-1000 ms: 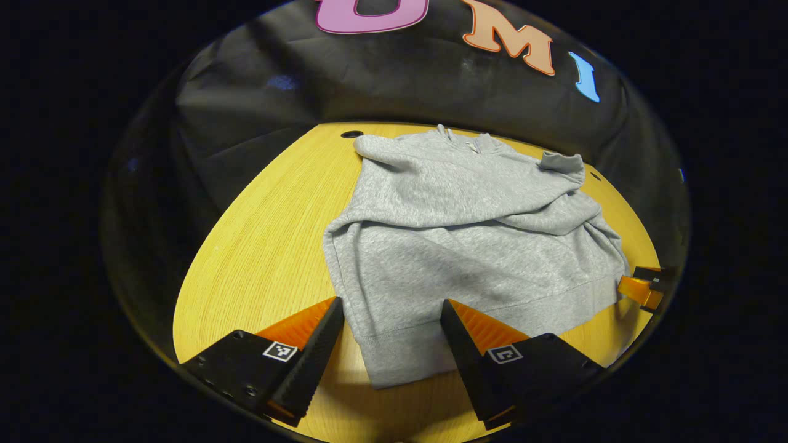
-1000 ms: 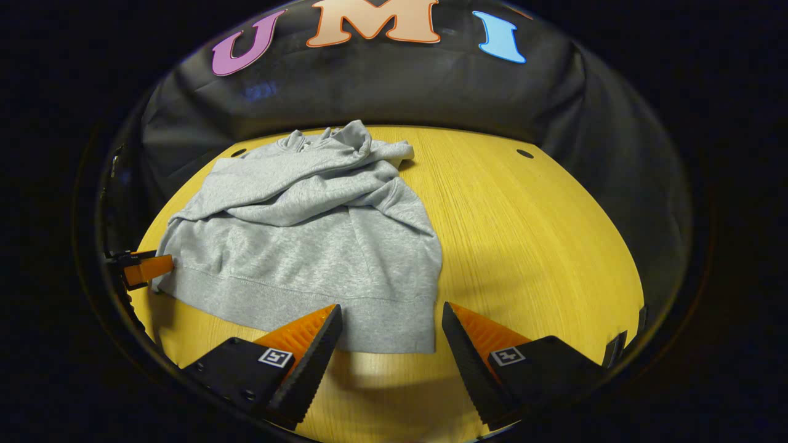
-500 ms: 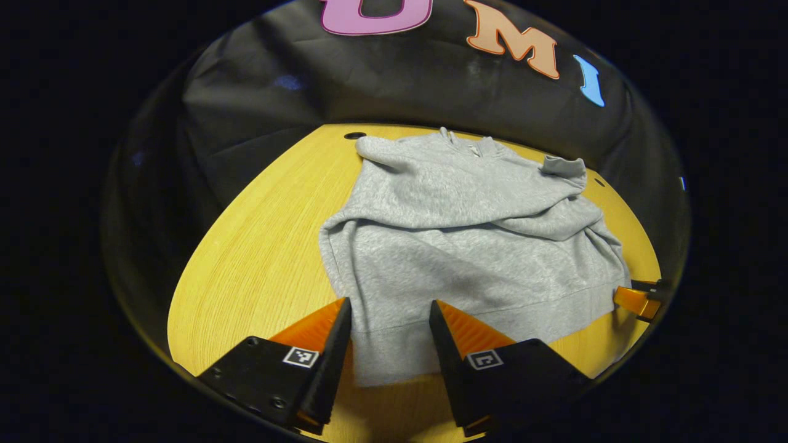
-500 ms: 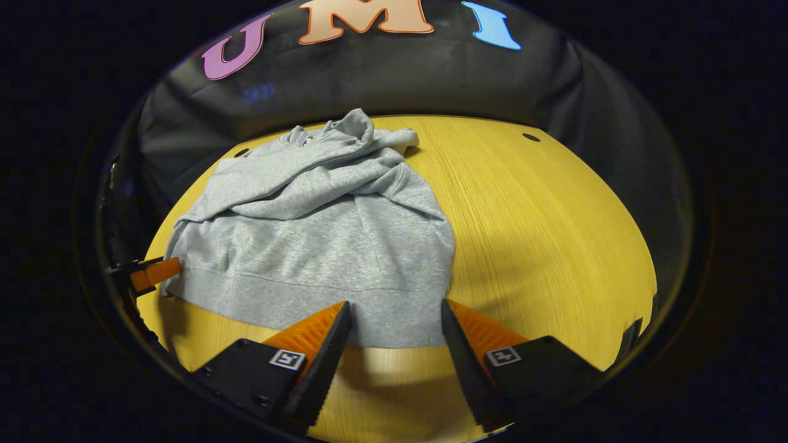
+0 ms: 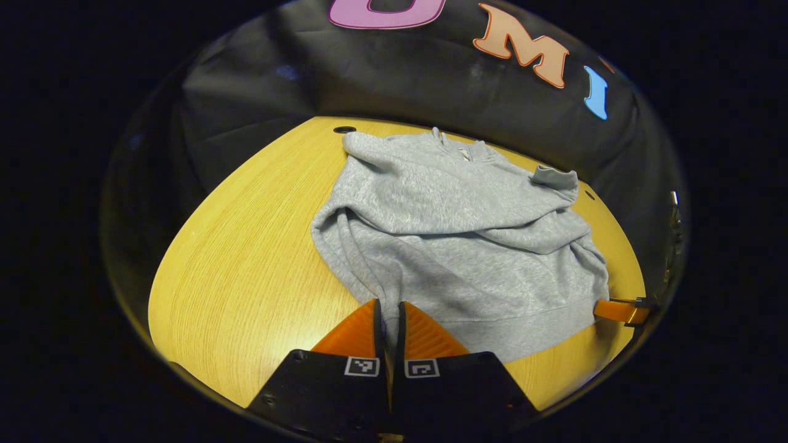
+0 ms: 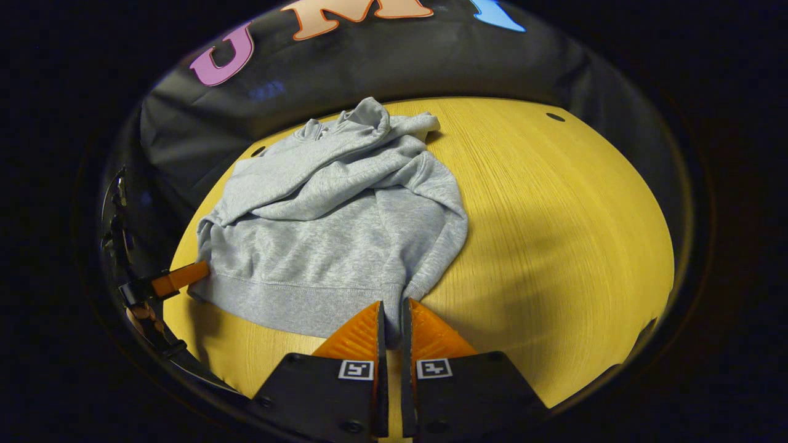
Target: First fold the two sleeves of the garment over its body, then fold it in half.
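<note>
Yellow wood-grain tabletop [image 5: 246, 258] inside booth, black cloth wall [image 5: 381, 80] behind; small dark holes near tabletop's far edge; grey sweatshirt [image 5: 455, 246] lies on tabletop, both sleeves folded across body, collar toward wall, hem toward camera; left gripper [image 5: 389, 320] clamped tight on hem's left corner, fabric bunching into it; right gripper [image 6: 391, 320] likewise pinched closed on hem's right corner; each gripper also seen at far hem corner in other's view.
</note>
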`<action>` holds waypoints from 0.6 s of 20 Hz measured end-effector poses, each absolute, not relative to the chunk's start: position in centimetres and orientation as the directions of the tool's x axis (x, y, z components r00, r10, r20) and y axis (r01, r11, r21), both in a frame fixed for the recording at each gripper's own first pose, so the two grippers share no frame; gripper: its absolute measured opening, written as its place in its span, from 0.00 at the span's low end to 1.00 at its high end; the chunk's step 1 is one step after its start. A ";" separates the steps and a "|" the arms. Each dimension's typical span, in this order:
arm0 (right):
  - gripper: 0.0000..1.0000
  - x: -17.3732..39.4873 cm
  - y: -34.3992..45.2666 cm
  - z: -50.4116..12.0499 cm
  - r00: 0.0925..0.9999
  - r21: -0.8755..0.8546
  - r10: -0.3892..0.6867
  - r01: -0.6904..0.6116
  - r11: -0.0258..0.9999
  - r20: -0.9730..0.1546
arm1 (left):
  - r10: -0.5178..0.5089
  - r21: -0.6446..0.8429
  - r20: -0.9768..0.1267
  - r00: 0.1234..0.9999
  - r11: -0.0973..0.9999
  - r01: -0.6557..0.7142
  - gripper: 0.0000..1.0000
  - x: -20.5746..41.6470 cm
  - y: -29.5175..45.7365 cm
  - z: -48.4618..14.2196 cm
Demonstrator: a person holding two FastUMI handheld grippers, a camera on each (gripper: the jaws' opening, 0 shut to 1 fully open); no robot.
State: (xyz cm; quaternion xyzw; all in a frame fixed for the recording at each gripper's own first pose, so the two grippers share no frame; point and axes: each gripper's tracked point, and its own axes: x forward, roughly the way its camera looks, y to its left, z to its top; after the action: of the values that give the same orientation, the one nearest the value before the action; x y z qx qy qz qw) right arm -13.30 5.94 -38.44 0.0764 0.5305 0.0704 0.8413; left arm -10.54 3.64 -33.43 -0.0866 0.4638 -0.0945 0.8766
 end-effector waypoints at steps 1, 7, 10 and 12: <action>0.11 -13.3 6.0 -38.4 0.422 0.214 0.209 -0.034 0.976 -0.882 | -0.245 -0.245 -0.799 0.548 0.967 0.075 0.00 -10.5 3.6 -33.4; 0.05 -13.0 5.9 -38.0 0.476 0.200 0.213 -0.079 0.977 -0.853 | -0.233 -0.265 -0.814 0.532 0.964 0.018 0.00 -10.3 3.7 -33.4; 0.05 -12.9 6.6 -37.2 0.497 0.233 0.276 -0.148 0.961 -0.823 | -0.211 -0.267 -0.830 0.517 0.963 -0.036 0.00 -10.3 3.8 -33.2; 0.03 -12.5 6.3 -36.3 0.492 0.277 0.318 -0.158 0.948 -0.810 | -0.201 -0.268 -0.824 0.529 0.962 -0.053 0.00 -10.1 3.9 -32.3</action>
State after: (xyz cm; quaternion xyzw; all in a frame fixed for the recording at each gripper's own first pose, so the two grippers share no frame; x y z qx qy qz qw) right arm -12.46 6.27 -36.33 0.0830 0.4845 0.1384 0.8598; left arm -10.12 3.89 -32.32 -0.1314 0.4832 -0.0427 0.8645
